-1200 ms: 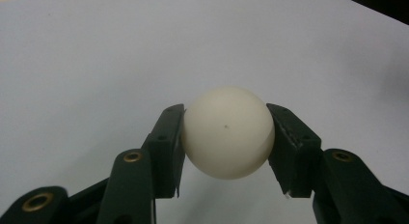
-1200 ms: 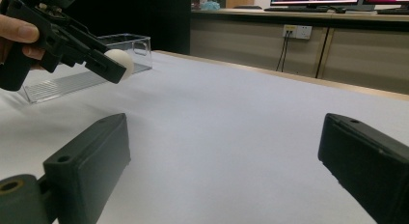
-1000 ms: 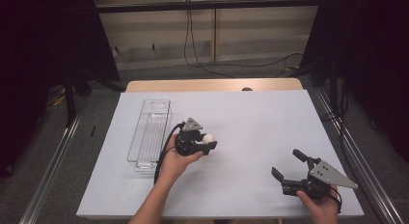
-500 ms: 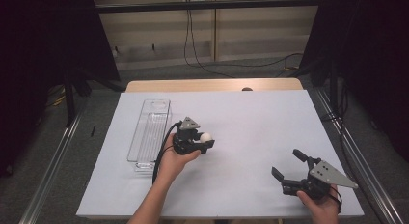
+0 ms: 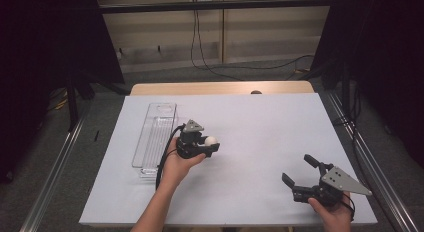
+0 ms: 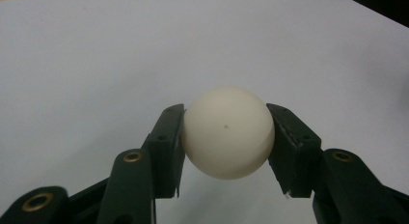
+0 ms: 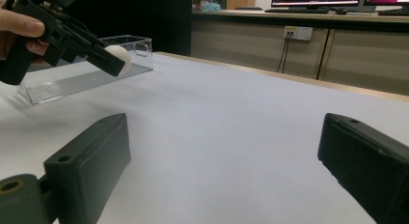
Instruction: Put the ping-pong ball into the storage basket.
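A white ball [image 5: 210, 140] [image 6: 226, 132] [image 7: 120, 56] is held off the white table sheet by my left gripper [image 5: 209, 144] [image 6: 226, 147], both jaws pressing its sides. That gripper hovers just right of a clear plastic tray [image 5: 155, 137] [image 7: 82, 74] lying lengthwise at the left of the sheet. My right gripper [image 5: 299, 170] [image 7: 222, 171] sits low near the front right of the table, jaws wide apart with nothing between them.
The white sheet [image 5: 260, 122] covers the table, with a wooden strip [image 5: 220, 88] at its far edge. Metal rails [image 5: 370, 157] run along both sides. Cables hang on the back wall [image 5: 197, 37].
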A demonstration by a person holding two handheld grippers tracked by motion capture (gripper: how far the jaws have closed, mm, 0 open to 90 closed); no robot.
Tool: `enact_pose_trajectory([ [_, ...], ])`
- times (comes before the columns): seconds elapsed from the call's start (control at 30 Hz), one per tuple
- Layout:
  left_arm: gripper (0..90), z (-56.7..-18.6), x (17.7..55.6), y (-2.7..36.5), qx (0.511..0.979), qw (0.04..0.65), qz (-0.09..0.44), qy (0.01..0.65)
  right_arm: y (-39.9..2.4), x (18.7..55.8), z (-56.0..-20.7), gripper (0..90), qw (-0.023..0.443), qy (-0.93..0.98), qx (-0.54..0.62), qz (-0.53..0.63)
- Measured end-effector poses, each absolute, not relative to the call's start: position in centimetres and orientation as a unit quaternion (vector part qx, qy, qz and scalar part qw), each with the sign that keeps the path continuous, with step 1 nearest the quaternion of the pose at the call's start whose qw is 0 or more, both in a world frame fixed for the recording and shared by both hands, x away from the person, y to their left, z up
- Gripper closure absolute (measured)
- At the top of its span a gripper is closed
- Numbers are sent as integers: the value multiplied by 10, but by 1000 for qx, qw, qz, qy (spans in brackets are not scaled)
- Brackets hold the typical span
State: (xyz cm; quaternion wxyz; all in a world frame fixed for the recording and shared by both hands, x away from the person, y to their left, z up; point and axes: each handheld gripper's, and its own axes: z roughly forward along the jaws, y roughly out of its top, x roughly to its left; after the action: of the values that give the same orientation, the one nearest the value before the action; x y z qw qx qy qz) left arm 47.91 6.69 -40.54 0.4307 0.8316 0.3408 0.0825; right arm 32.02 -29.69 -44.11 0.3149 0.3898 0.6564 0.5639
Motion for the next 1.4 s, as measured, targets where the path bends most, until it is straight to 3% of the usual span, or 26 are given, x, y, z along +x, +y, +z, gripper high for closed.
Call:
enact_pose_trajectory([
  [1.4,512,-397,482,83,820,430,97,366,-297,319,-440,37,313,657,387,567],
])
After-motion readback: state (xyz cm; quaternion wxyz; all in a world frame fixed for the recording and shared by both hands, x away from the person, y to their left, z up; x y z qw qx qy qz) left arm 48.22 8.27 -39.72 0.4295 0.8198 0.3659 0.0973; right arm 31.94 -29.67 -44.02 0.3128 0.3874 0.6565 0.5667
